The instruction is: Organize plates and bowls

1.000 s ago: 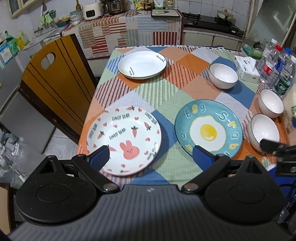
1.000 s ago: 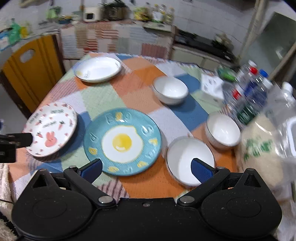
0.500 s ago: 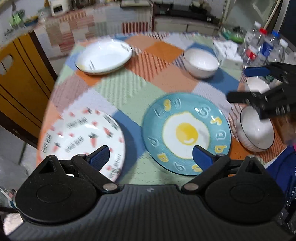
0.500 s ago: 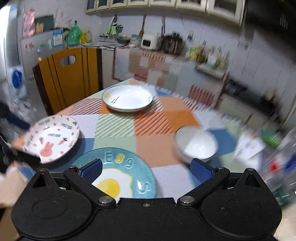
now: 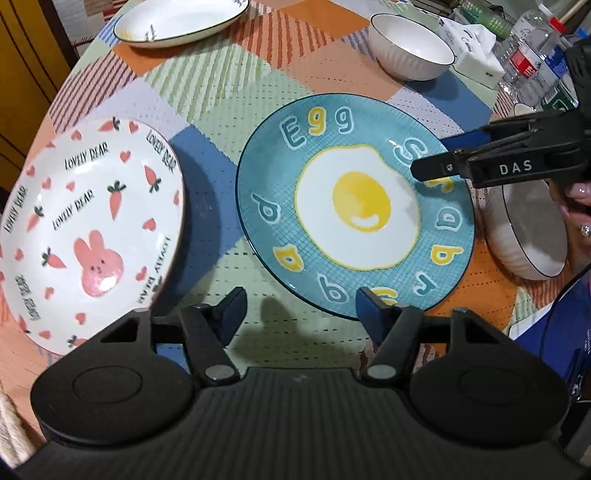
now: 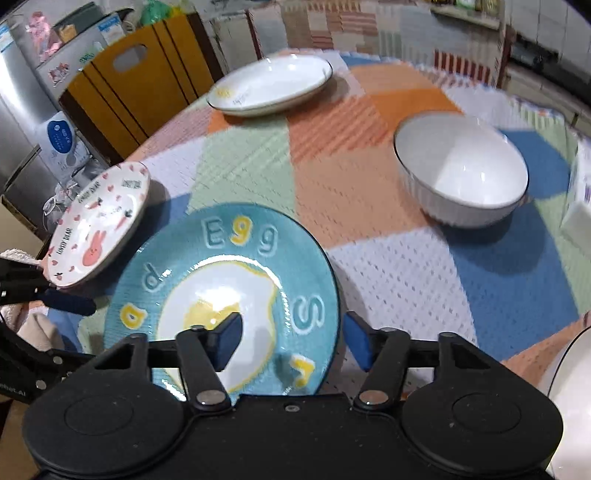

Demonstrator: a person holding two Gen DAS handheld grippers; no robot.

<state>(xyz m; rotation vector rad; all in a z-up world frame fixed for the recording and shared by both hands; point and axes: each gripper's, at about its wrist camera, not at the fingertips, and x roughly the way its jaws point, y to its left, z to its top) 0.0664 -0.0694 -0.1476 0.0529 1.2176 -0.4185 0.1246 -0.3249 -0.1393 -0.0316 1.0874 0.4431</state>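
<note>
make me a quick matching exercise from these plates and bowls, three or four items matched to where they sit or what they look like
Things:
1. egg plate
2. bunny plate
3. plain white plate
4. far bowl

Descriptions:
A. white with carrots and hearts, near left edge of the table
B. teal, letters round the rim, between both grippers
C. ribbed outside, next to the tissue box
D. dark rim, far end by the yellow chair

Pairs: 1-B, 2-A, 3-D, 4-C

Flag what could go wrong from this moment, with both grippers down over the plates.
1. The right gripper sits open astride the egg plate's rim; a shallow bite could let the plate slip.
2. The bunny plate overhangs the table edge, so a nudge from the left gripper might tip it off.
3. The near white bowl lies beside the right gripper's path.
</note>
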